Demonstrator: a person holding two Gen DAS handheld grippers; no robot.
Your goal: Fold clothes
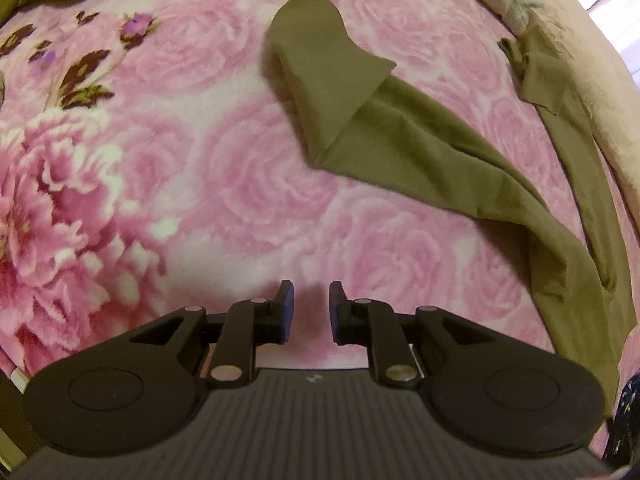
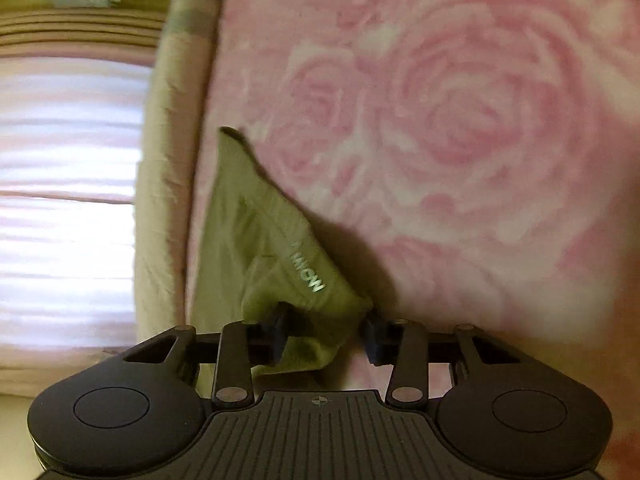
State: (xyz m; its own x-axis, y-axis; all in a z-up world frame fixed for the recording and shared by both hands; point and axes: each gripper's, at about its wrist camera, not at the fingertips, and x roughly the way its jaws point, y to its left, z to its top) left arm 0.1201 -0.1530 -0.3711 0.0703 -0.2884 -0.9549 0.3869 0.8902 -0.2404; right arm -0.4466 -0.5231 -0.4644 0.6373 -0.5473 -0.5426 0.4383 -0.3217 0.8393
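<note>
Pink rose-print blanket (image 1: pixel 224 184) covers the work surface. Left gripper (image 1: pixel 311 312) hangs over bare blanket, fingers narrow and empty. Olive garment (image 1: pixel 400 136) lies rightward, one end folded over, trailing toward the beige bed edge (image 1: pixel 592 92). Right gripper (image 2: pixel 326 334) straddles a bunched corner (printed lettering visible); the jaws look parted, contact unclear. Risk: the corner slips free when lifted, undoing the fold.

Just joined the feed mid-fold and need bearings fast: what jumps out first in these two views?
The pink rose-print fleece blanket fills both views. Across it, in the left wrist view, an olive-green soft garment trails from a folded-over end at top centre down to the right edge. The left gripper hovers empty over bare blanket, while the right gripper has a bunched olive corner with pale lettering between its fingers.
</note>
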